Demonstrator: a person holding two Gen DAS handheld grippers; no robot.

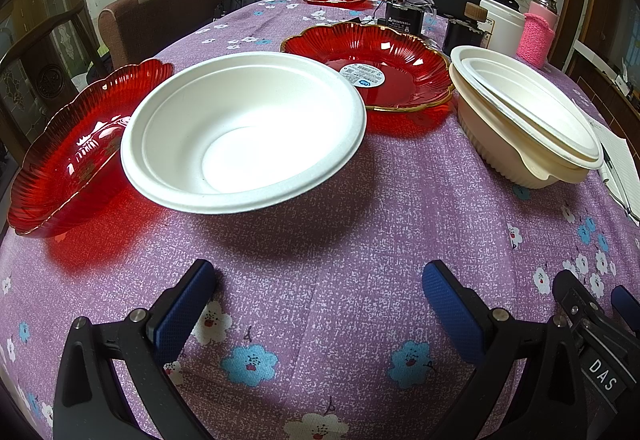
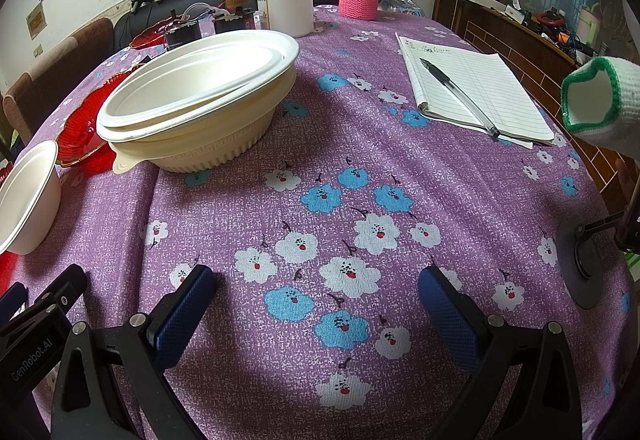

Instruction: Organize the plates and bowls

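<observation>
Both grippers, left gripper (image 1: 320, 304) and right gripper (image 2: 316, 304), are hovering low over the tablecloth (image 1: 360, 200), jaws wide apart, holding nothing; white bowl (image 1: 244, 128) is sitting beyond the left gripper.
</observation>
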